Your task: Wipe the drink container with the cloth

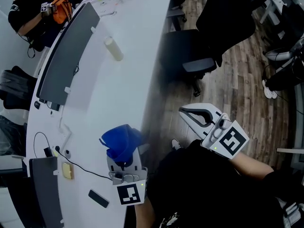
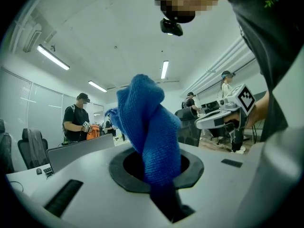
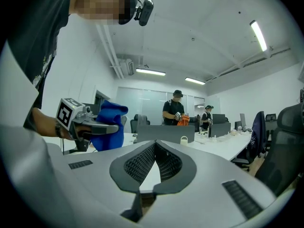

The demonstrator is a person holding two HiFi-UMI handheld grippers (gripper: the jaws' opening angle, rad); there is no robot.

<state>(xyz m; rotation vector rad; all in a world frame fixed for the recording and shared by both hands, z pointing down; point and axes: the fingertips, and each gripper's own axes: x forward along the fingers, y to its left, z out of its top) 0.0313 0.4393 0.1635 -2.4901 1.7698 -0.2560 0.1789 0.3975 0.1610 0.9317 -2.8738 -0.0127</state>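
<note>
Jaws pinch cloth (image 1: 121, 139) (left gripper (image 1: 122, 156)); right gripper (image 1: 184, 112) level, shut.

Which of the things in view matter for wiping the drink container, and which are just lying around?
For the job: blue cloth, clamped in the left gripper; pale drink container on the white desk; right gripper, shut and empty.

Lying about: black cable, small black block, small yellowish object, office chair.
</note>
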